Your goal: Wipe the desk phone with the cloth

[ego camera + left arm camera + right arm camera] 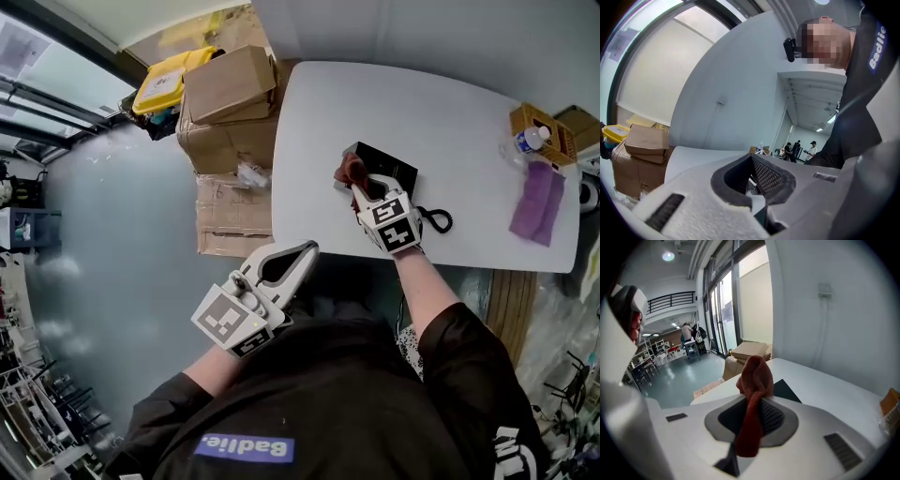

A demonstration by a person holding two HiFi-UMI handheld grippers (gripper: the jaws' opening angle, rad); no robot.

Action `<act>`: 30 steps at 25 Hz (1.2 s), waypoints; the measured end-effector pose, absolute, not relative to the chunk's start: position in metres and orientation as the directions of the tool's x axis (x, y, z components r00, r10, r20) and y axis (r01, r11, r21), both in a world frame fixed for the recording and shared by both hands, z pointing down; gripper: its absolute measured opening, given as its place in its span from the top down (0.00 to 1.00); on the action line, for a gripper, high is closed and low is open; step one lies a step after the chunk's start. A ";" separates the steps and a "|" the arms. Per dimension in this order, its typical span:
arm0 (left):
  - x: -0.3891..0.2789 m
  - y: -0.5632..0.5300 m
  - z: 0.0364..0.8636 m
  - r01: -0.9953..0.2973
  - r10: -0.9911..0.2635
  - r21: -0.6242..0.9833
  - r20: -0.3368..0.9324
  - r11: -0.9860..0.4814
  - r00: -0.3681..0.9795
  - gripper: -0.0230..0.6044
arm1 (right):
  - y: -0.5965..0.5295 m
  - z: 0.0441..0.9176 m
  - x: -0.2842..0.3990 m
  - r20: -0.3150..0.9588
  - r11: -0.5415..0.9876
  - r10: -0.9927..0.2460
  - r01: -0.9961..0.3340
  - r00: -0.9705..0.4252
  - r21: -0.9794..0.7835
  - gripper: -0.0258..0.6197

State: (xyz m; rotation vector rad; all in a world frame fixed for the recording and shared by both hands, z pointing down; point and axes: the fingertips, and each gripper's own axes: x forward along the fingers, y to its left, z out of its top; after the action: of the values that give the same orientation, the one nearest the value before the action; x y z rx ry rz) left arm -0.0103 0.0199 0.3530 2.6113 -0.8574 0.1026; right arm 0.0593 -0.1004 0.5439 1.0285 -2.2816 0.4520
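The black desk phone [386, 169] lies near the front edge of the white table [450, 103], and its coiled cord [437, 220] trails to the right. My right gripper [361, 187] is shut on a red-brown cloth [350, 171], which sits bunched on the phone's left end. In the right gripper view the cloth [754, 380] stands up between the jaws of that gripper [755, 401], with a corner of the phone [785, 391] just behind. My left gripper [307, 249] hangs off the table by my body, jaws together and holding nothing; the left gripper view shows it [751, 159] pointing over the table.
Cardboard boxes [230, 89] and a yellow bin [169, 80] are stacked beyond the table's left end. At the table's right end lie a purple cloth [537, 202], a small bottle [530, 141] and a brown box [548, 127].
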 end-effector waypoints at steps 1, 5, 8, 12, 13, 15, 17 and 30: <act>-0.007 0.020 0.356 -0.601 -0.568 0.340 0.201 -0.724 0.798 0.95 | -0.101 0.549 0.060 0.631 0.654 -0.554 -0.753 -0.543 -0.073 0.85; 0.009 0.023 0.366 -0.648 -0.606 0.343 0.235 -0.680 0.760 0.95 | -0.098 0.558 0.075 0.604 0.682 -0.536 -0.724 -0.590 -0.101 0.85; 0.027 0.023 0.367 -0.653 -0.606 0.339 0.246 -0.677 0.756 0.95 | -0.092 0.568 0.096 0.610 0.675 -0.527 -0.728 -0.592 -0.123 0.85; 0.049 0.021 0.368 -0.636 -0.581 0.333 0.260 -0.696 0.771 0.95 | -0.082 0.585 0.130 0.629 0.647 -0.524 -0.749 -0.575 -0.146 0.85; 0.053 0.021 0.368 -0.632 -0.574 0.331 0.264 -0.701 0.775 0.95 | -0.080 0.589 0.139 0.634 0.639 -0.525 -0.755 -0.567 -0.145 0.85; 0.060 0.021 0.370 -0.625 -0.563 0.330 0.270 -0.708 0.781 0.95 | -0.076 0.598 0.156 0.644 0.623 -0.535 -0.770 -0.547 -0.136 0.85; 0.067 0.022 0.373 -0.614 -0.551 0.333 0.272 -0.715 0.789 0.95 | -0.073 0.608 0.174 0.651 0.605 -0.551 -0.788 -0.521 -0.119 0.85; 0.036 0.067 0.364 -0.517 -0.484 0.348 0.184 -0.782 0.856 0.95 | -0.023 0.584 0.200 0.693 0.470 -0.624 -0.882 -0.363 -0.038 0.85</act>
State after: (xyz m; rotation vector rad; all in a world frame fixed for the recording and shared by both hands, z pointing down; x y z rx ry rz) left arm 0.0358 0.0673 0.3638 2.6410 -0.7427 0.1183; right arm 0.2001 -0.0232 0.5836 1.2434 -2.1091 0.5477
